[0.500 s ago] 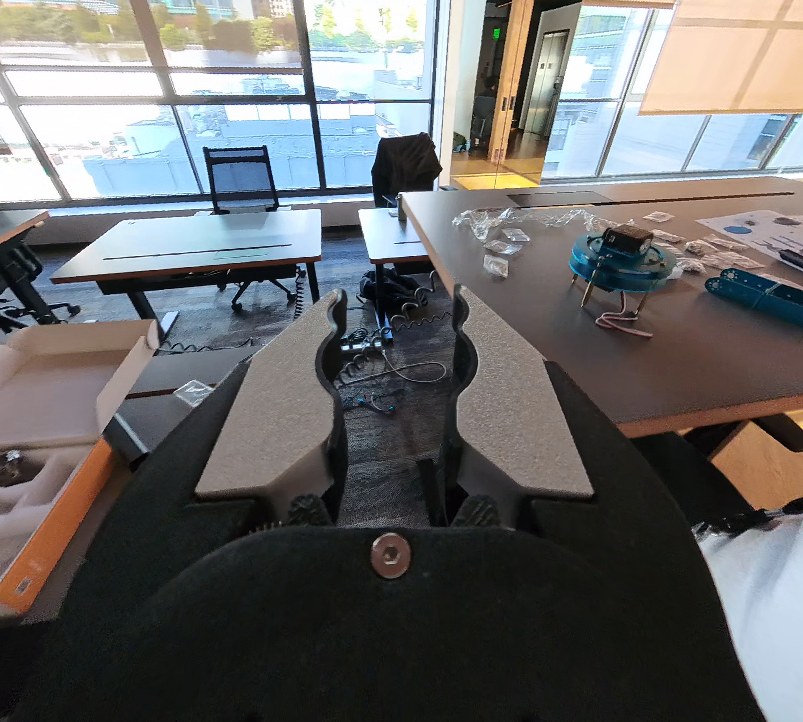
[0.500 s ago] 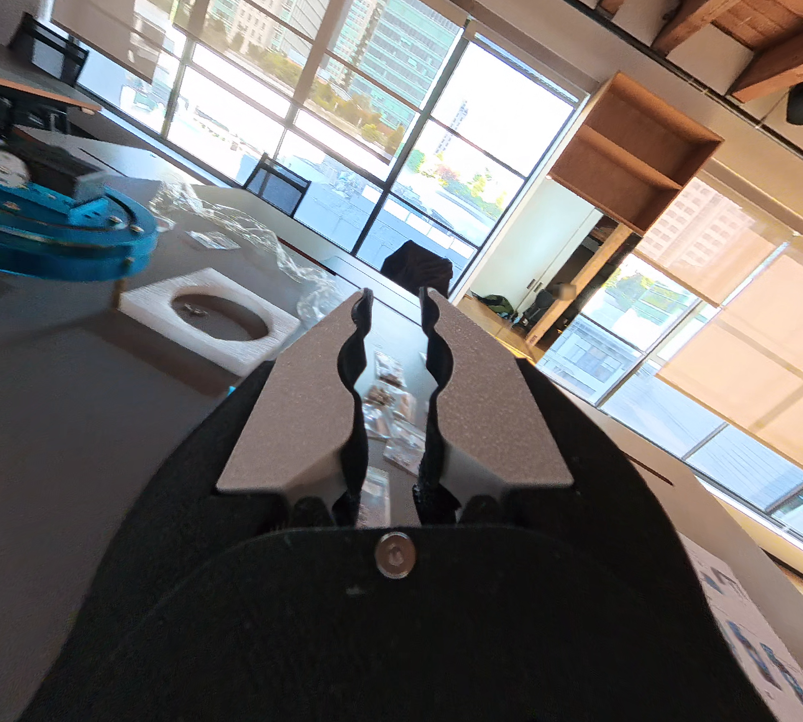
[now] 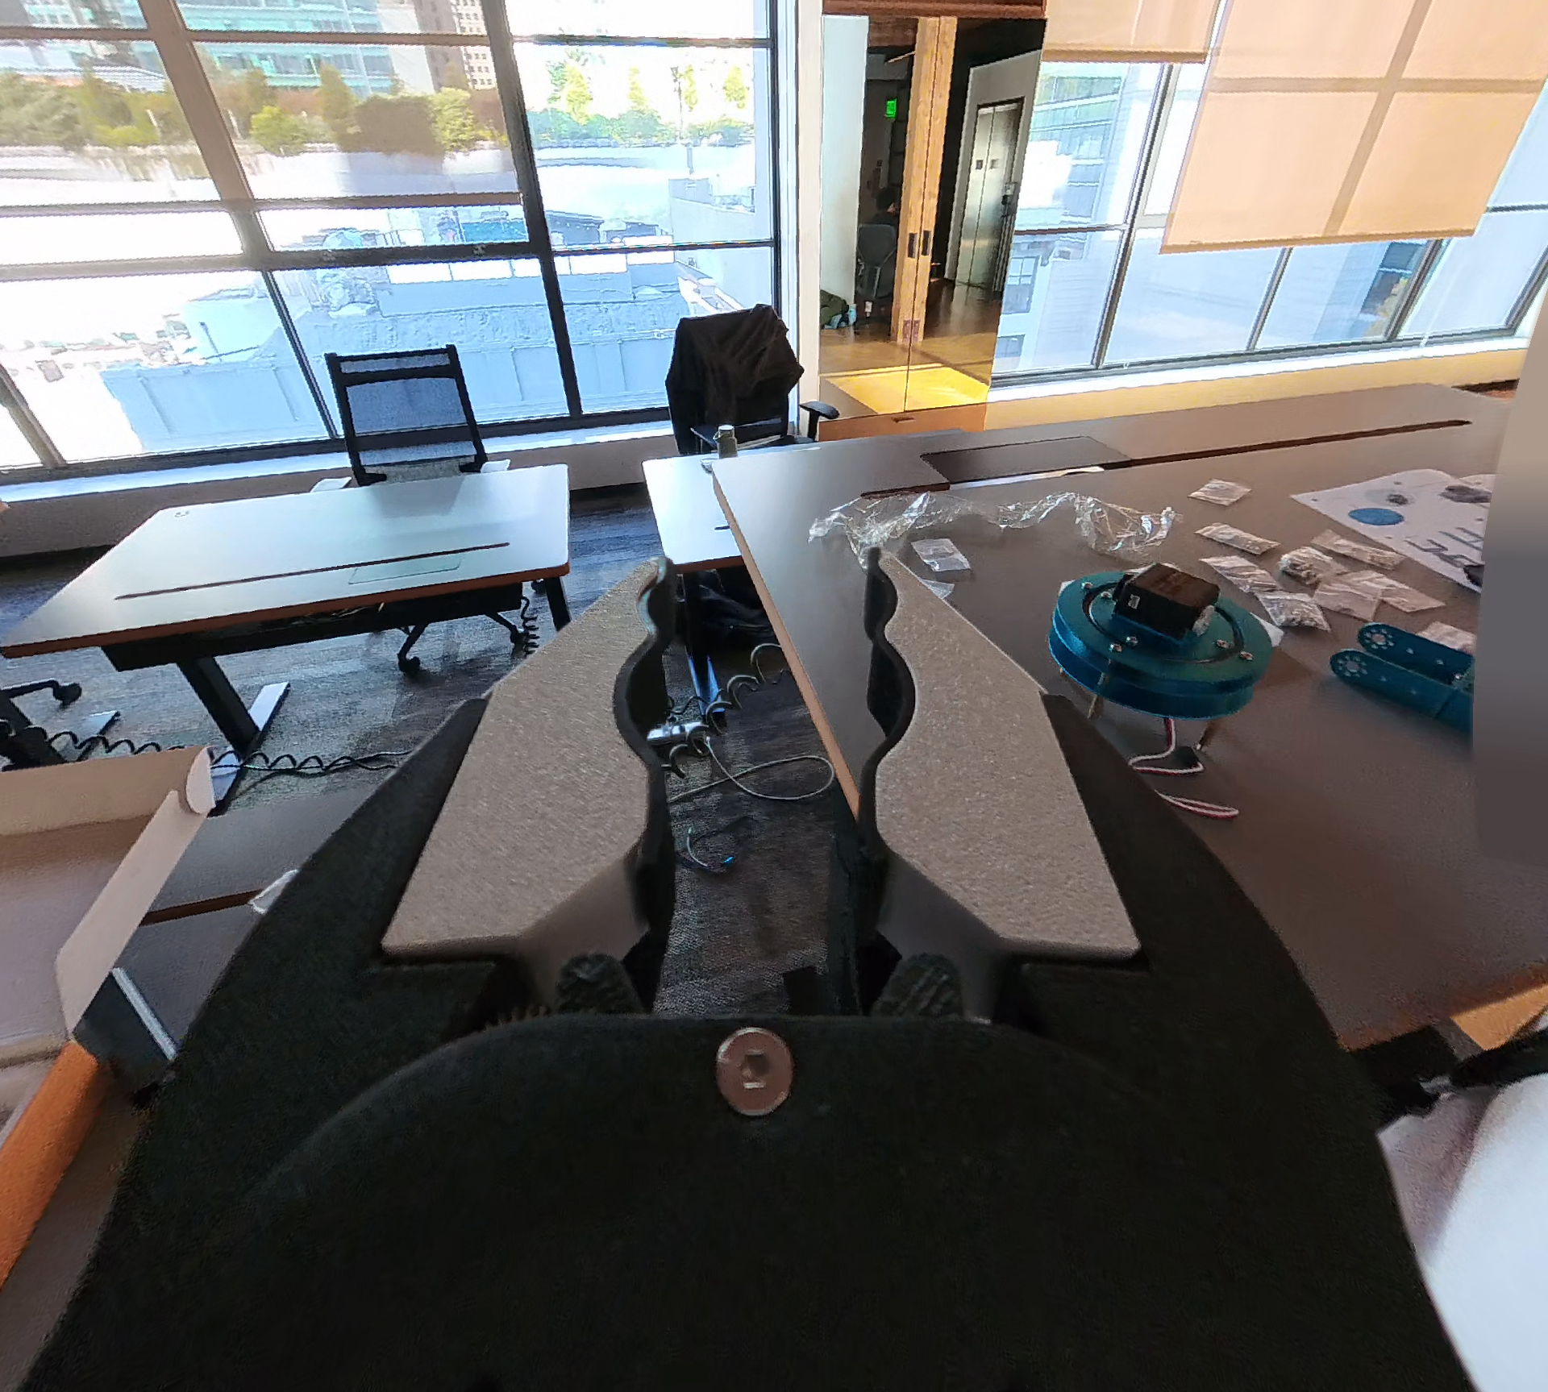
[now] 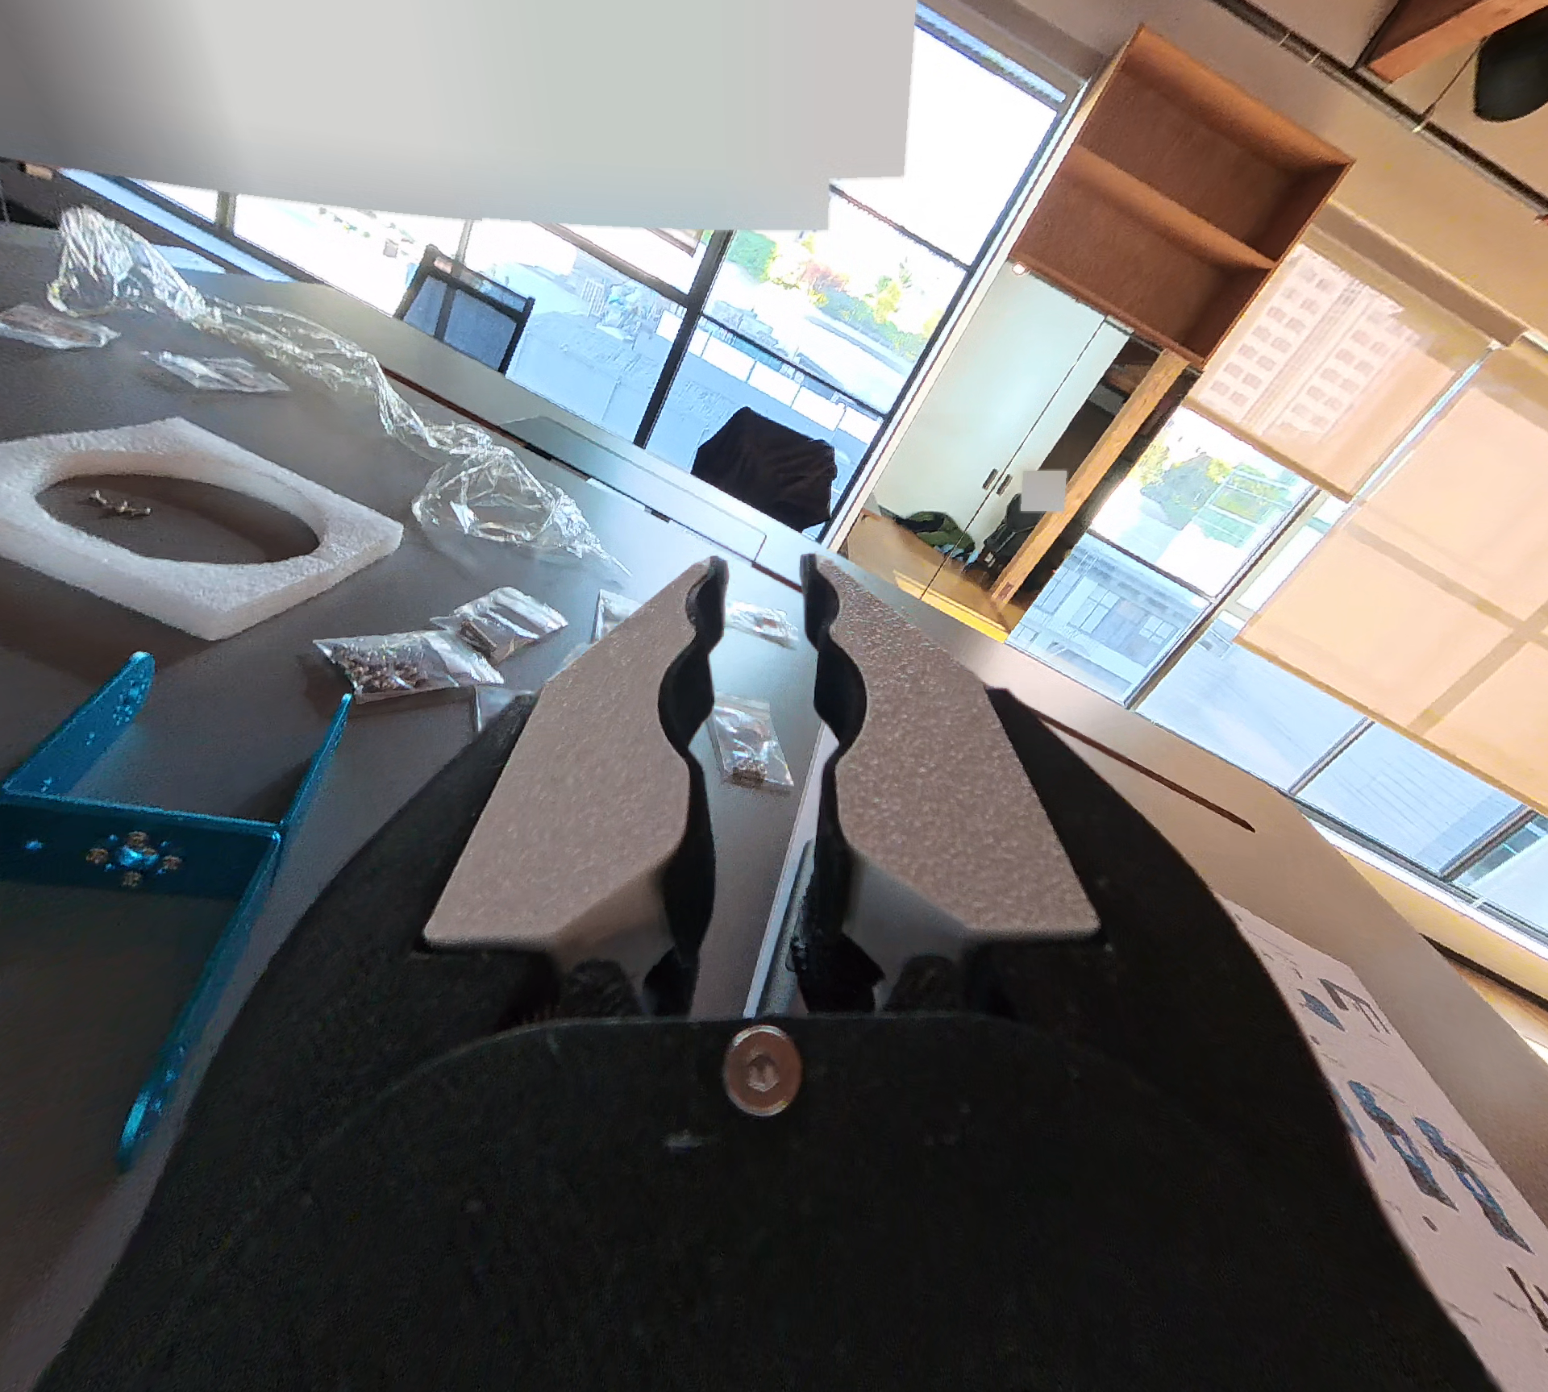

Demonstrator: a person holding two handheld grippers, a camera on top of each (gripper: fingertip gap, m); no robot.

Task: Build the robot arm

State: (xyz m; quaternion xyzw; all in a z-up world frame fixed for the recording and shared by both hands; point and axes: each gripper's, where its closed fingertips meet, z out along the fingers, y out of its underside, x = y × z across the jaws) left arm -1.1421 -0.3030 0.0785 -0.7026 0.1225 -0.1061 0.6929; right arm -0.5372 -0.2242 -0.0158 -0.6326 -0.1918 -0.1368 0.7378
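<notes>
The left gripper [image 3: 762, 581], its two grey textured fingers [image 3: 536, 782] spread apart with nothing between them, hangs in the air beside the near corner of a dark brown table with a pale wooden edge [image 3: 1307, 891]. On that table, to its right, stand a round blue metal disc assembly with a black block on top [image 3: 1160, 640], crumpled clear plastic wrap [image 3: 988, 514] and small clear bags of hardware [image 3: 1307, 581]. An open cardboard box [image 3: 100, 874] sits low to the left.

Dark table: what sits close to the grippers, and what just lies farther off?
Close by:
small clear bag of screws, before the open right gripper
blue metal U-bracket, to its left
blue round metal base carrying a black block, right of the open left gripper

Farther off:
white foam frame
crumpled clear plastic wrap
</notes>
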